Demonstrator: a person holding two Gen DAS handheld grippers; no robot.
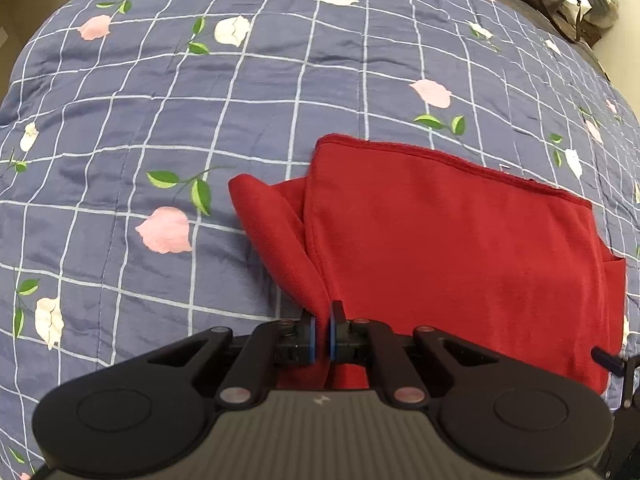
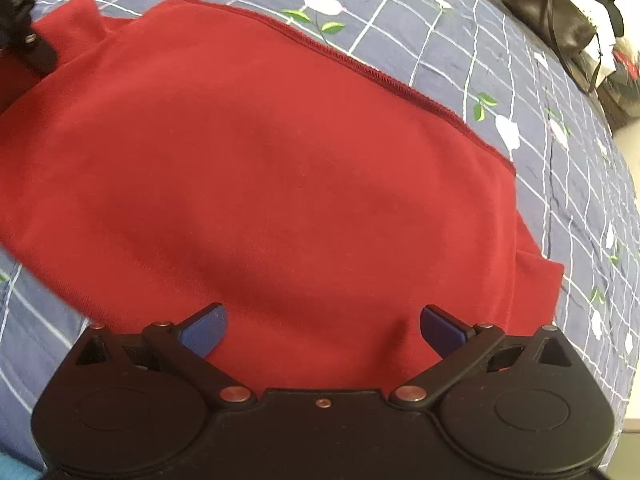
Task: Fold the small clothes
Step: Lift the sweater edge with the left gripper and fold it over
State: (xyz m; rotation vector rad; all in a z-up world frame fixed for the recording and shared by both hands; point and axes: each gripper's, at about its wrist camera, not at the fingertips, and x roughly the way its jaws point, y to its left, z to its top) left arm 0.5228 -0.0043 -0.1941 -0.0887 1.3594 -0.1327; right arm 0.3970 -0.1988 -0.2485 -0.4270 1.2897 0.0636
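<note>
A red garment point(image 1: 440, 248) lies folded on a blue-grey quilt point(image 1: 160, 92) printed with a white grid and pink and white roses, its ribbed hem point(image 1: 460, 162) forming the far edge. The left gripper point(image 1: 322, 334) is at the garment's near left corner, jaws closed almost together with a ridge of the red fabric pinched between the blue pads; a loose flap point(image 1: 272, 220) of the garment fans out to the left of the folded body. The right gripper point(image 2: 323, 330) hangs over the garment's near edge, jaws spread wide and holding nothing, red cloth showing between its blue fingertips point(image 2: 206, 330). Beyond the garment's far right corner, a dark handbag point(image 2: 548, 16) sits at the quilt's edge.
</note>
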